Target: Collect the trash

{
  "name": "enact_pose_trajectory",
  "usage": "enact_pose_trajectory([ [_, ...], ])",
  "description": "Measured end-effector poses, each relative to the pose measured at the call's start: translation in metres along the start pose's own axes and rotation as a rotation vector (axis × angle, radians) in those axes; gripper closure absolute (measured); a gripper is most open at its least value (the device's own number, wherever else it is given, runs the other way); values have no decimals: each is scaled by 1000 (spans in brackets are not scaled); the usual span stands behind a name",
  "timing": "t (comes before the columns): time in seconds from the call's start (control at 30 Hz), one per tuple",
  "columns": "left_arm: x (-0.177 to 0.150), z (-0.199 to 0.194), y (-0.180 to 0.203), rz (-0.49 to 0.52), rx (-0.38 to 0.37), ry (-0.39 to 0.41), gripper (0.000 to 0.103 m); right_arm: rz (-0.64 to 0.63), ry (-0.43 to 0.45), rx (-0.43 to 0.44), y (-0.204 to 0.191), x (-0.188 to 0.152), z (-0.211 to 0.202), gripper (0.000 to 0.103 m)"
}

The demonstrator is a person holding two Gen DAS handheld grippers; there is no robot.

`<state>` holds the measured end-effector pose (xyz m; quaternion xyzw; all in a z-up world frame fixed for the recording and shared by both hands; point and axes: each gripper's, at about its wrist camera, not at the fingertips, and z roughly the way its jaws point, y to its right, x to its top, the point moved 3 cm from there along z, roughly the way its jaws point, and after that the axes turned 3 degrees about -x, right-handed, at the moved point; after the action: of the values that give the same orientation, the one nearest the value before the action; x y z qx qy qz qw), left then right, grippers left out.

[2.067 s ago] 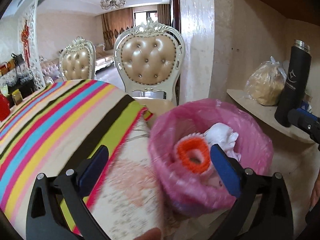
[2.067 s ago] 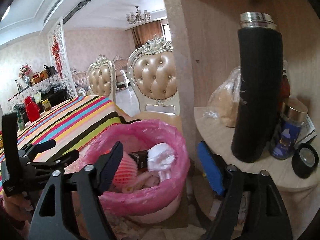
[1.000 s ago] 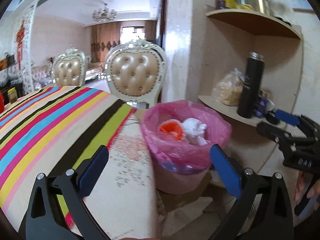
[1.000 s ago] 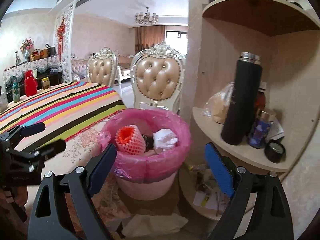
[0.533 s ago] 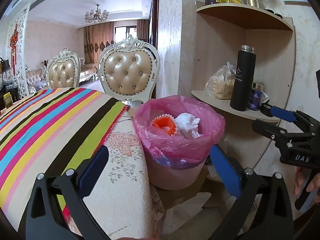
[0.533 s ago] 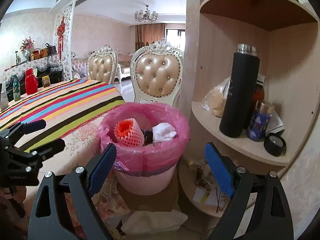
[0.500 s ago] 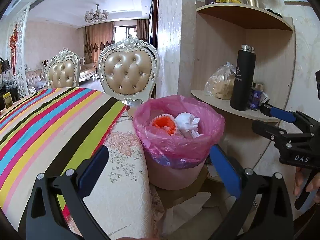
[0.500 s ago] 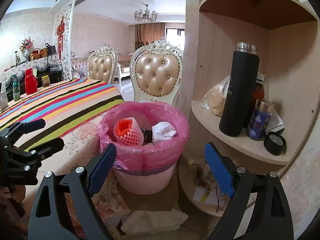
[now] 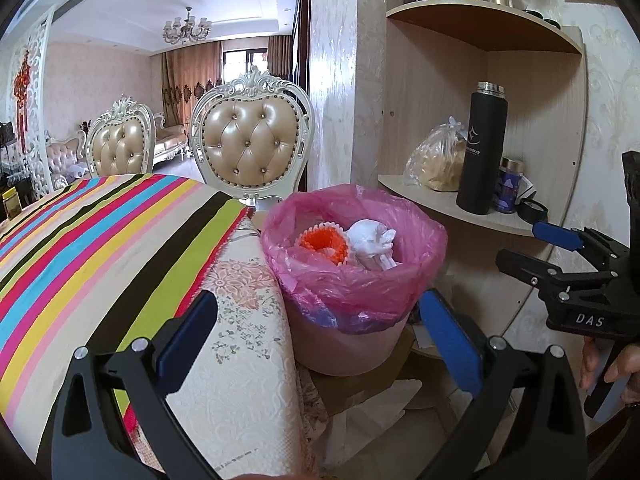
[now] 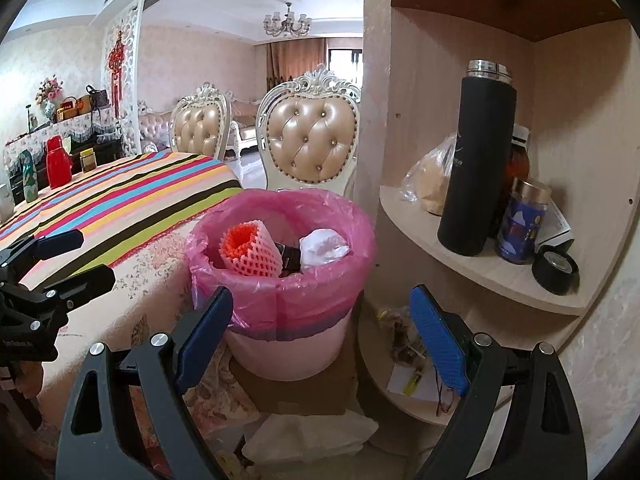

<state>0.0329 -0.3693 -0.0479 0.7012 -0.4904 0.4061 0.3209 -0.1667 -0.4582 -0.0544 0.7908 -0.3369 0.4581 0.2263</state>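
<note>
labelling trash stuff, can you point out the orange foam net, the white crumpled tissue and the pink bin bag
orange foam net (image 10: 250,254), right wrist view, on its meshed side
white crumpled tissue (image 10: 322,249), right wrist view, on its top
pink bin bag (image 10: 304,300), right wrist view, on the front overhang

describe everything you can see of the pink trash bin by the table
The trash bin is a round pale pink tub, plastic by the look of it, upright on the floor between the table's hanging cloth and the corner shelf. A thin translucent pink bag lines it, folded down over the rim. Inside sit an orange foam fruit net, crumpled white paper and something dark between them. Crumpled white paper lies on the floor in front. Neither gripper touches it.
</note>
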Motion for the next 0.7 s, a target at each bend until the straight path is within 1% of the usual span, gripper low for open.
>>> enact_pose_trajectory([
  [0.7,-1,1,0,0,-1,-3,5,4,-11,6,-1,-3,3,18],
])
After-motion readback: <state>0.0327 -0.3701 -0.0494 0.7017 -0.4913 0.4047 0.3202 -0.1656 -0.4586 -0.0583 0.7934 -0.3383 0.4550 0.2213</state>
